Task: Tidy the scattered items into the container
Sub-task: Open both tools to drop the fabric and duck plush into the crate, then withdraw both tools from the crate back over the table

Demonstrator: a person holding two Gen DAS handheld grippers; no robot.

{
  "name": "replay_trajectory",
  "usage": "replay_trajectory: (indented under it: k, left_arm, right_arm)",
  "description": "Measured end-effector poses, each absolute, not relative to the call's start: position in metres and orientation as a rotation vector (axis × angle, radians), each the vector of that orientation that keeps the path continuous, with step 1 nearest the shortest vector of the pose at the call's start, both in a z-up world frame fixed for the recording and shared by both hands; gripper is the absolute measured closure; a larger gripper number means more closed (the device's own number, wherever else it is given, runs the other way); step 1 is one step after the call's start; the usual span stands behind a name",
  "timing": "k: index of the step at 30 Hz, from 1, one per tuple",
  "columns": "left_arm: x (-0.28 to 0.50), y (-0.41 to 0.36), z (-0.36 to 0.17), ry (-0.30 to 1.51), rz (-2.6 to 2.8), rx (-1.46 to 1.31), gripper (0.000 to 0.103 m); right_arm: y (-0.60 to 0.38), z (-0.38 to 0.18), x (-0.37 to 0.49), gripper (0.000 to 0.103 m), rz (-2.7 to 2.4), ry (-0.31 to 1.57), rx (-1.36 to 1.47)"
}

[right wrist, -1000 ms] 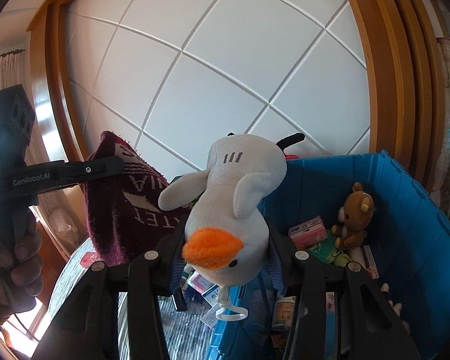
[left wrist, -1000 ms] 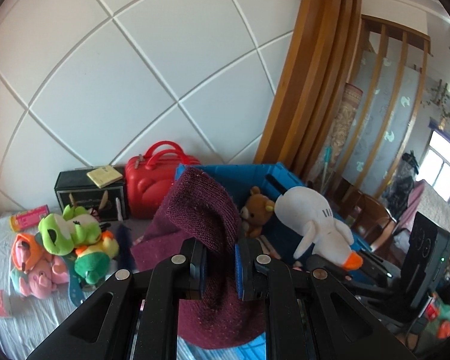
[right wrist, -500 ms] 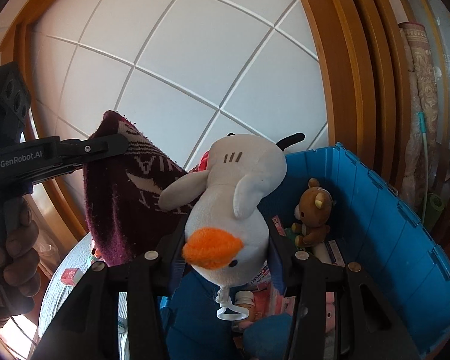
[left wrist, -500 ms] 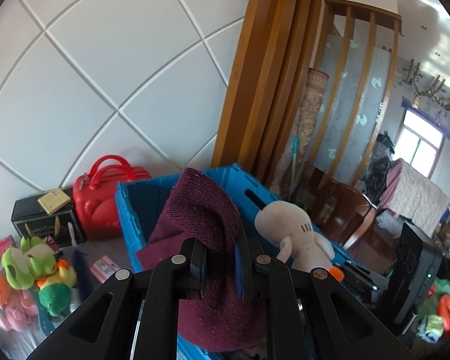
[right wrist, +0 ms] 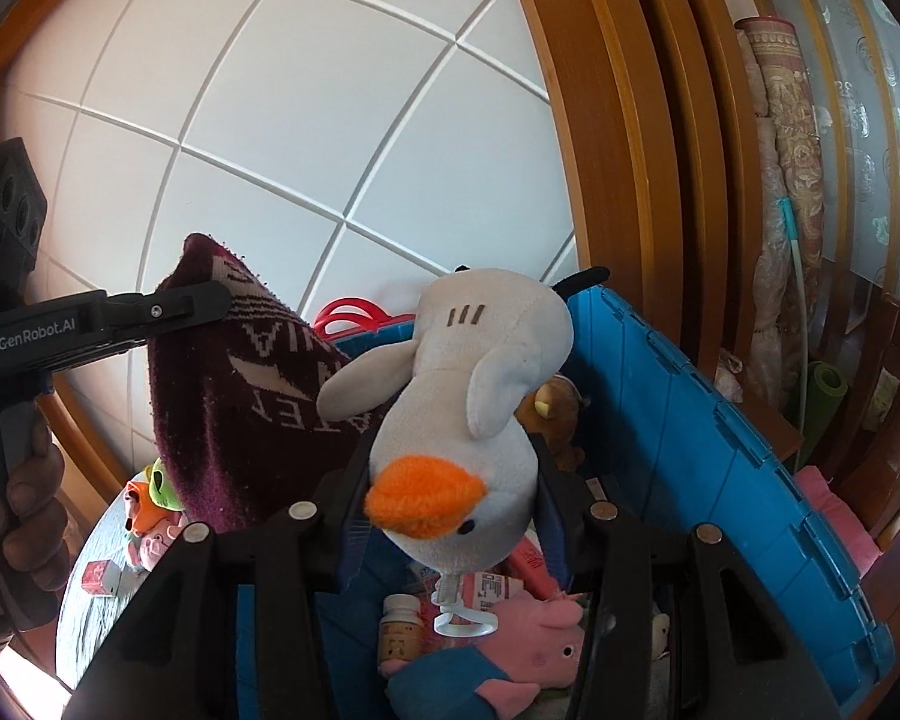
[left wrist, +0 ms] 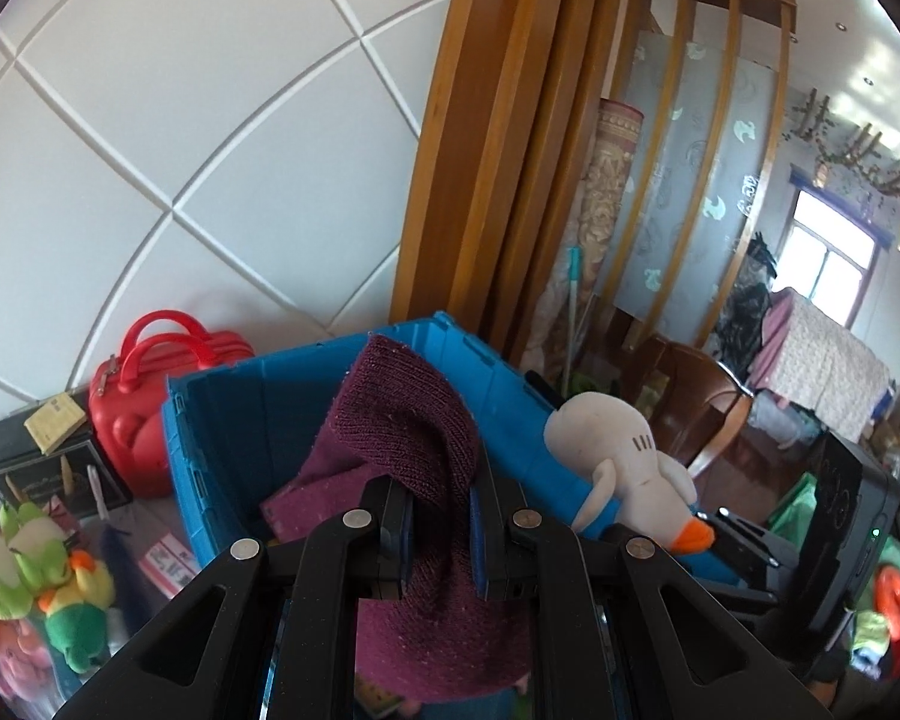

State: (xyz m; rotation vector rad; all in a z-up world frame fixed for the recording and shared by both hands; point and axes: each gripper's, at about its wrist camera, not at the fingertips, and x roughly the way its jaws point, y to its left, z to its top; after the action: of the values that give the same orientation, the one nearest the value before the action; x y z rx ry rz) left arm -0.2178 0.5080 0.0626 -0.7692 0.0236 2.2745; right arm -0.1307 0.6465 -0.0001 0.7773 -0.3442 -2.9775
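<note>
- Your left gripper (left wrist: 441, 531) is clenched on a maroon knitted cloth (left wrist: 414, 444), which drapes over and hangs below the fingers; in the right wrist view it hangs to the left of the duck.
- Your right gripper (right wrist: 450, 516) is grasping a white plush duck (right wrist: 462, 396) with an orange bill, pinched around its body, head towards the camera.
- The blue crate (right wrist: 708, 420) lies under and ahead of both loads. A brown teddy bear (right wrist: 561, 420), a pink pig plush (right wrist: 546, 630), a small bottle (right wrist: 401, 630) and some packets already lie inside.
- Judging by this, you are at the carry-and-drop step: both items look to be over or near the crate's opening, neither let go.
- Next, make sure each load sits clear inside the rim, lower it a little, then release. The cloth is long and limp, so watch that its tail does not catch on the near wall.
- Green and orange plush toys (left wrist: 48, 576) remain outside on the far left, near a red case (left wrist: 162, 396) and a black box (left wrist: 36, 462); these look like later pickups.
</note>
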Motion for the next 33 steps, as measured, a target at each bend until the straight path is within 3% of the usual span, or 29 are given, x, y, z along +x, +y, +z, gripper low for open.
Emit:
replay_trajectory:
  k: [15, 16, 17, 18, 19, 20, 33]
  left_arm:
    - [-0.243, 0.53, 0.056, 0.023, 2.274, -0.779, 0.089]
    - [-0.244, 0.53, 0.056, 0.025, 2.285, -0.781, 0.085]
    - [-0.247, 0.531, 0.054, 0.028, 2.293, -0.791, 0.076]
    - [-0.25, 0.532, 0.053, 0.028, 2.293, -0.814, 0.038]
    - [-0.252, 0.531, 0.052, 0.019, 2.304, -0.825, 0.003]
    - [-0.251, 0.526, 0.052, -0.005, 2.332, -0.804, 0.001]
    - [-0.253, 0.464, 0.032, -0.047, 2.384, -0.858, 0.001]
  right_arm:
    - [0.669, -0.004, -0.161, 0.057, -3.004, -0.312, 0.809]
    - [0.669, -0.004, -0.162, 0.056, -3.024, -0.3, 0.802]
    - [0.67, -0.005, -0.166, 0.048, -3.035, -0.293, 0.815]
    - [0.671, -0.008, -0.171, 0.036, -3.028, -0.302, 0.851]
    - [0.672, -0.01, -0.172, 0.01, -3.027, -0.328, 0.859]
    - [0.674, -0.01, -0.171, 0.003, -3.028, -0.349, 0.846]
    - [0.661, -0.011, -0.164, 0.003, -3.007, -0.345, 0.863]
